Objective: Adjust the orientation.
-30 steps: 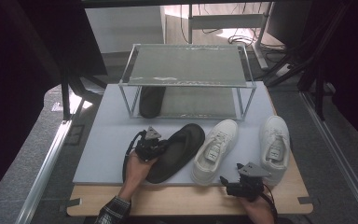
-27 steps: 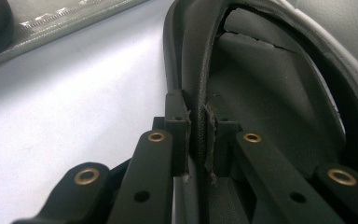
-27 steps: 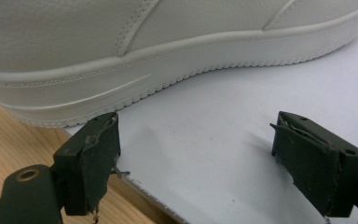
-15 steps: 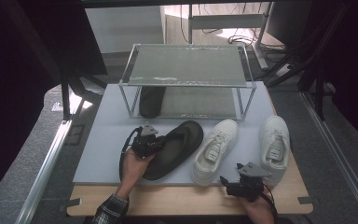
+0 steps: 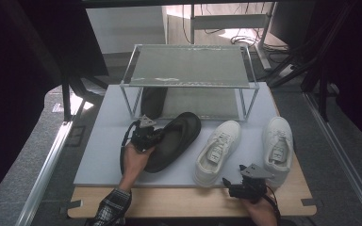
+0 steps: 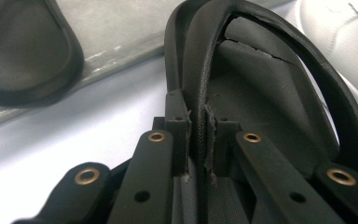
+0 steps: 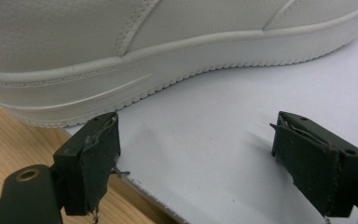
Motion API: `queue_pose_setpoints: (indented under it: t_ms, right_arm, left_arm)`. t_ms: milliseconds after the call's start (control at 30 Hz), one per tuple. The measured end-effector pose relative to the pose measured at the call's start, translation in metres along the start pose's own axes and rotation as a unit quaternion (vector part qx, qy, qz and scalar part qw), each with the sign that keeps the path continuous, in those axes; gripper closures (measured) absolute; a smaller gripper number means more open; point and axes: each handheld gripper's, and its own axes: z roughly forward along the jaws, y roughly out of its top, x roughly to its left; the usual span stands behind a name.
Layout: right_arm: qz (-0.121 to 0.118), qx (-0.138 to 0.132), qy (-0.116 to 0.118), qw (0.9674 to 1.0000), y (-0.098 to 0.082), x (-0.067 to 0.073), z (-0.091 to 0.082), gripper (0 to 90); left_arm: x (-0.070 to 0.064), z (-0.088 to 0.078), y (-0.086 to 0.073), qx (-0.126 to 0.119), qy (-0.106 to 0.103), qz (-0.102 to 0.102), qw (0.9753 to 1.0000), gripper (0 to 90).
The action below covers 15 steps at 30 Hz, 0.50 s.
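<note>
Gripping the black flip-flop (image 5: 174, 141) by its strap, my left gripper (image 5: 147, 136) has its jaws pinched nearly together on the thin cord of the thong; in the left gripper view the strap (image 6: 200, 84) runs straight up between the two pads, which press on it from both sides. That sandal sits on the pale grey mat (image 5: 103, 150), just in front of the wire shelf rack (image 5: 188, 66), with its toe end pointing up and to the right toward the rack's lower level. I can see its partner, a second black flip-flop (image 5: 152, 100), lying under the rack on the left side of the lower level, and the rounded end of it shows at the upper left of the left gripper view (image 6: 28, 51). To the right of the held sandal lie two white sneakers: the nearer sneaker (image 5: 218, 150) is angled beside it, the far sneaker (image 5: 278, 143) is at the mat's right edge. My right gripper (image 5: 233, 186) rests at the front of the wooden tabletop (image 5: 169, 202), near the heel of the nearer white sneaker (image 7: 168, 51). Its jaws stand wide apart with nothing between them, just bare mat, and they touch no shoe.
</note>
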Motion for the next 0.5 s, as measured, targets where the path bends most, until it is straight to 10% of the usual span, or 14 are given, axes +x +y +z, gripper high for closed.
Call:
queue_pose_setpoints:
  t_ms: [500]
  right_arm:
    - [-0.001,-0.001,0.000,1.0000,0.000,0.000,0.000,15.4]
  left_arm:
    - [0.019,0.026,0.011,0.002,0.040,-0.030,0.9988,81.4]
